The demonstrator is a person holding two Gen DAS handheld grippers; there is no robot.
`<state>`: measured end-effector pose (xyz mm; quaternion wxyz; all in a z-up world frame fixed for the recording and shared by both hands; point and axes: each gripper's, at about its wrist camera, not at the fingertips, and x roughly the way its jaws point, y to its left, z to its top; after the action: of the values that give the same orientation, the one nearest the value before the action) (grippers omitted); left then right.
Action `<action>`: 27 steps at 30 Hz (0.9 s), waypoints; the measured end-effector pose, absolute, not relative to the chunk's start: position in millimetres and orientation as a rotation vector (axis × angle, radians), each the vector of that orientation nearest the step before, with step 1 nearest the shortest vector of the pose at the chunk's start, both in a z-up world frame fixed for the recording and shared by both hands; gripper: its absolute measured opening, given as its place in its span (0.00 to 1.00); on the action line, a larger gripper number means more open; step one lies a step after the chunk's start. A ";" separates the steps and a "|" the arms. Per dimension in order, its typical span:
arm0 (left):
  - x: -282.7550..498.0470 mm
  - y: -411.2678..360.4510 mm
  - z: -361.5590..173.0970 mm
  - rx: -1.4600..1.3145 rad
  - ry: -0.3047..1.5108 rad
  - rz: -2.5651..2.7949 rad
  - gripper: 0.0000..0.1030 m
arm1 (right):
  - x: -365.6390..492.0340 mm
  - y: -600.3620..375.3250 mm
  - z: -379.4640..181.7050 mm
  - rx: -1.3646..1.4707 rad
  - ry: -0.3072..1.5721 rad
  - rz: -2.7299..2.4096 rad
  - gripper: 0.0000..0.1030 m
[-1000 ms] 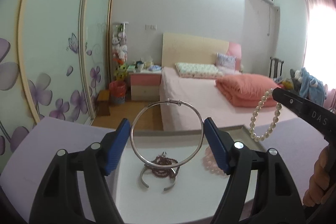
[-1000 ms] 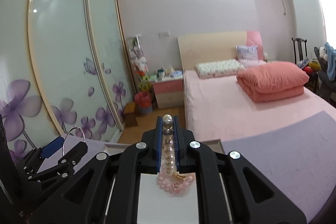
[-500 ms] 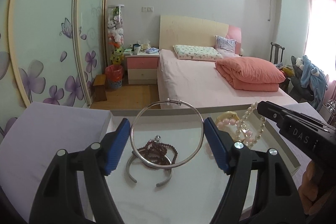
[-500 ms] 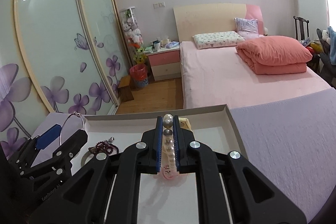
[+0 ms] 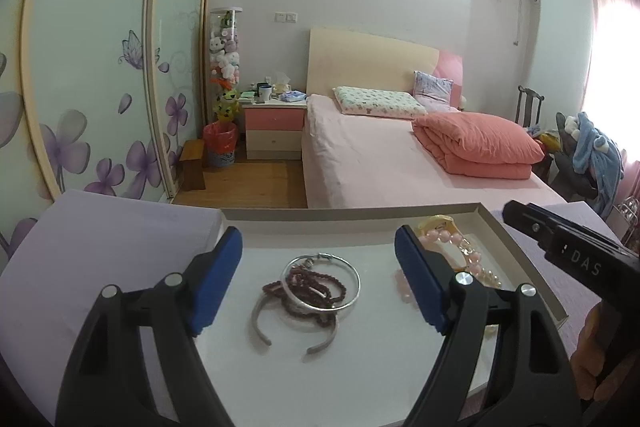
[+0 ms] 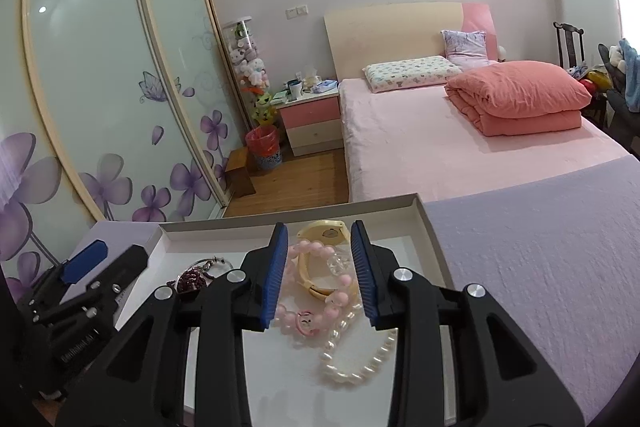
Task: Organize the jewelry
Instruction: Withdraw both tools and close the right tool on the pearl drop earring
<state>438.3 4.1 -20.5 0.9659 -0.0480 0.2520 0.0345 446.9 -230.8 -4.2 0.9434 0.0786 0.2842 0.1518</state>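
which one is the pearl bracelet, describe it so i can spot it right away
Look in the shallow white tray on the lilac cloth, at its right half. The pearl bracelet lies nearest the camera, below the pink bead bracelet and yellow watch; it alone is a loop of small cream-white pearls.

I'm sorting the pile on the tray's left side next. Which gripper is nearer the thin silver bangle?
Left. The left gripper hangs open right over the thin silver bangle, which lies between its fingers in view. The right gripper is off to the side, over the pink bead bracelet.
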 end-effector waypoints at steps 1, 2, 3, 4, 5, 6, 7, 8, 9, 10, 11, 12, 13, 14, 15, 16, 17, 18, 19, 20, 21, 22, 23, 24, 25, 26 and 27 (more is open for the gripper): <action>436.8 4.6 -19.2 -0.096 0.507 0.075 0.75 | 446.4 -231.4 -3.7 0.161 0.579 0.309 0.33; 435.0 6.3 -18.3 -0.096 0.505 0.080 0.75 | 446.8 -233.1 -2.9 0.162 0.579 0.307 0.33; 433.1 8.0 -17.7 -0.096 0.503 0.085 0.75 | 446.2 -233.1 -2.1 0.162 0.578 0.307 0.33; 431.2 9.2 -17.2 -0.097 0.501 0.089 0.75 | 443.8 -231.8 -1.7 0.160 0.575 0.307 0.33; 429.7 9.9 -16.2 -0.099 0.499 0.093 0.75 | 442.6 -232.1 -1.5 0.157 0.572 0.306 0.33; 427.0 12.1 -15.9 -0.100 0.496 0.098 0.75 | 440.2 -232.4 -0.8 0.155 0.568 0.305 0.33; 423.7 14.0 -15.5 -0.098 0.493 0.106 0.75 | 438.3 -233.0 -0.7 0.154 0.567 0.307 0.33; 420.2 15.8 -15.6 -0.098 0.491 0.111 0.75 | 434.8 -233.5 -0.2 0.152 0.563 0.307 0.33; 416.5 18.3 -15.3 -0.099 0.489 0.117 0.76 | 432.4 -234.6 -0.5 0.151 0.561 0.308 0.33; 413.4 19.4 -15.0 -0.100 0.488 0.122 0.77 | 429.6 -235.8 -0.2 0.152 0.561 0.312 0.33; 410.0 21.0 -14.2 -0.103 0.485 0.127 0.78 | 427.6 -237.6 -0.7 0.151 0.560 0.314 0.33; 406.9 22.9 -14.1 -0.105 0.482 0.131 0.78 | 424.7 -238.4 -0.7 0.148 0.559 0.316 0.33; 402.9 25.1 -13.8 -0.108 0.478 0.136 0.79 | 420.4 -239.2 -1.0 0.141 0.556 0.318 0.33; 399.9 26.6 -12.4 -0.108 0.475 0.140 0.79 | 417.9 -240.9 -1.0 0.135 0.554 0.320 0.33; 395.6 28.9 -12.3 -0.108 0.471 0.145 0.79 | 415.0 -241.7 -1.0 0.127 0.554 0.323 0.33; 392.7 30.3 -12.2 -0.106 0.468 0.148 0.79 | 411.1 -242.5 -2.3 0.118 0.557 0.325 0.33; 389.3 31.8 -12.1 -0.104 0.466 0.152 0.79 | 408.5 -242.9 -3.3 0.113 0.561 0.326 0.33; 384.9 34.0 -12.6 -0.104 0.463 0.154 0.79 | 405.4 -243.2 -5.3 0.108 0.568 0.327 0.33; 381.6 34.4 -13.0 -0.105 0.461 0.156 0.79 | 403.0 -243.9 -7.3 0.105 0.576 0.328 0.33; 377.0 36.2 -14.0 -0.108 0.460 0.159 0.79 | 399.3 -244.6 -10.2 0.102 0.587 0.336 0.33; 372.7 38.3 -14.6 -0.114 0.459 0.159 0.79 | 395.9 -244.9 -12.3 0.097 0.595 0.339 0.33; 369.4 40.6 -15.0 -0.118 0.458 0.161 0.79 | 392.4 -246.0 -15.6 0.088 0.609 0.339 0.33; 366.2 42.8 -15.4 -0.121 0.457 0.163 0.79 | 390.0 -247.0 -17.7 0.084 0.618 0.342 0.33; 365.8 43.7 -14.0 -0.123 0.458 0.164 0.79 | 387.2 -248.2 -20.9 0.078 0.633 0.343 0.33; 363.3 45.6 -15.1 -0.120 0.457 0.167 0.79 | 385.2 -248.8 -22.9 0.073 0.644 0.341 0.33; 361.4 46.7 -16.3 -0.116 0.458 0.172 0.79 | 383.0 -249.9 -26.1 0.064 0.662 0.338 0.33; 359.7 47.8 -17.7 -0.111 0.461 0.174 0.79 | 381.1 -250.4 -30.1 0.054 0.688 0.336 0.33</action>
<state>359.7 47.8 -17.7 0.9683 -0.0551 0.2279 0.0863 381.1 -250.4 -30.1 0.9272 0.0262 0.3357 0.1640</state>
